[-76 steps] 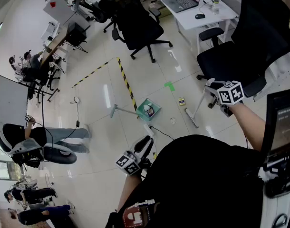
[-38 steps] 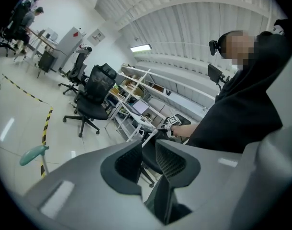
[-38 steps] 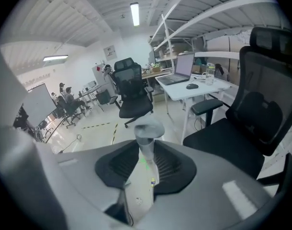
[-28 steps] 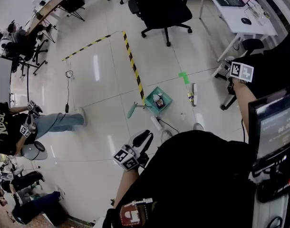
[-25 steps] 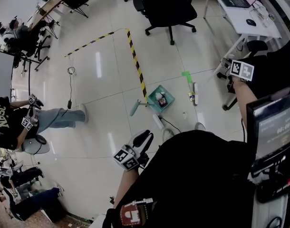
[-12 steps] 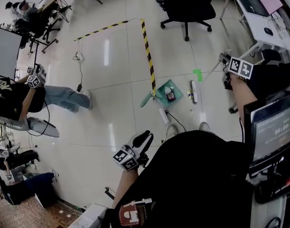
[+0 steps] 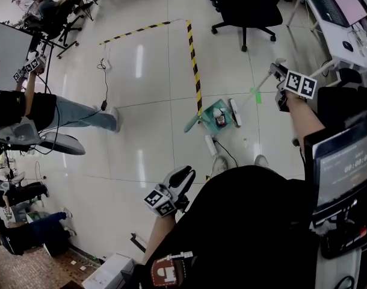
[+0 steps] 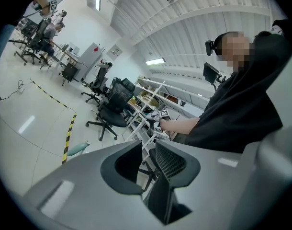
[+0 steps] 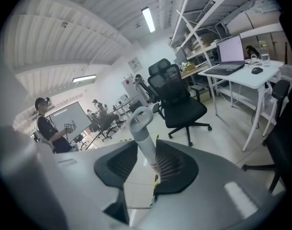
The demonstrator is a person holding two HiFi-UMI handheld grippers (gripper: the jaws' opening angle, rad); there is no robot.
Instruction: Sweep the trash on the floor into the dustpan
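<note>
right tool (image 9: 147,163) clamps broom handle (image 9: 142,131); left tool (image 8: 147,159) narrow, empty. broom head (image 7: 234,112) just beside dustpan (image 7: 210,113) right edge, tape (image 7: 194,59) at its left; bare floor (image 7: 153,131) beyond.

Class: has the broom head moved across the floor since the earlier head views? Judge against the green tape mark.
Yes. The broom head has swept left, away from the green tape mark, and now lies close beside the dustpan.

You are holding the broom (image 7: 234,112) in your right gripper (image 7: 280,77), its head lying just beside the teal dustpan (image 7: 211,109).
</note>
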